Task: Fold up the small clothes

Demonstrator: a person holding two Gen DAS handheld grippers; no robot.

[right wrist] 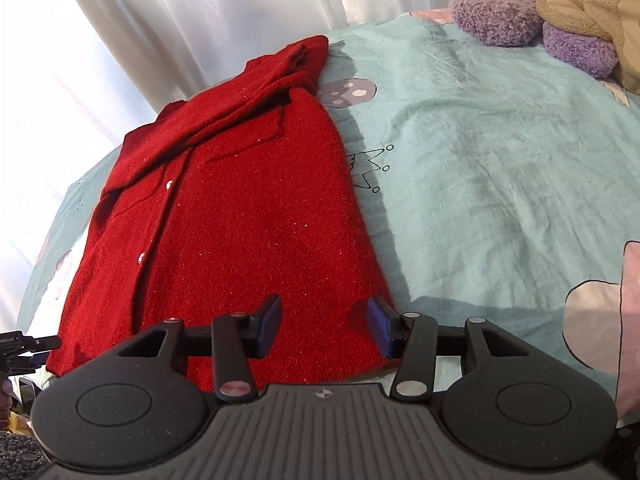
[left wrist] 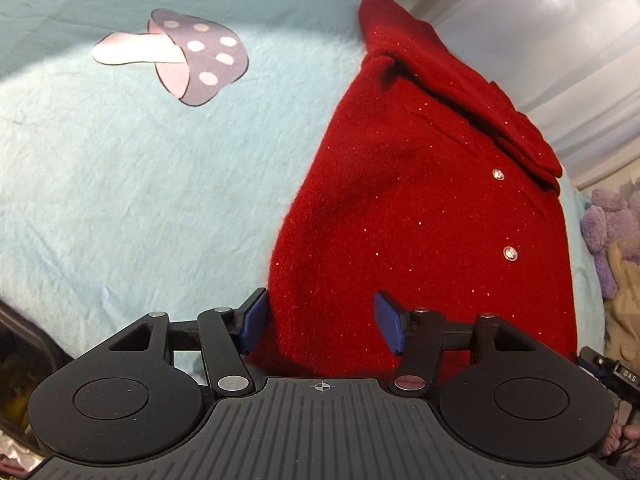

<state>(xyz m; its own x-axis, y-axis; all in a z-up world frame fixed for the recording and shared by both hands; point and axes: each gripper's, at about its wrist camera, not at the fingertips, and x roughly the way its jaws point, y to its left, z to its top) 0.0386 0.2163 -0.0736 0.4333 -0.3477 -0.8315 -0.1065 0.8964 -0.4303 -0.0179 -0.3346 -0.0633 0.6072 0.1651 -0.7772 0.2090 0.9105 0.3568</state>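
A small red knit cardigan with shiny buttons lies flat on the pale teal bed sheet, its sleeves folded across the top. My left gripper is open, its blue pads over the garment's near left hem corner. In the right wrist view the same cardigan stretches away from me. My right gripper is open, its pads over the near right hem corner. Neither gripper holds cloth.
The sheet has mushroom prints. Purple and tan plush toys sit at the far right of the bed. White curtains hang behind the bed. The other gripper's tip shows at the left edge.
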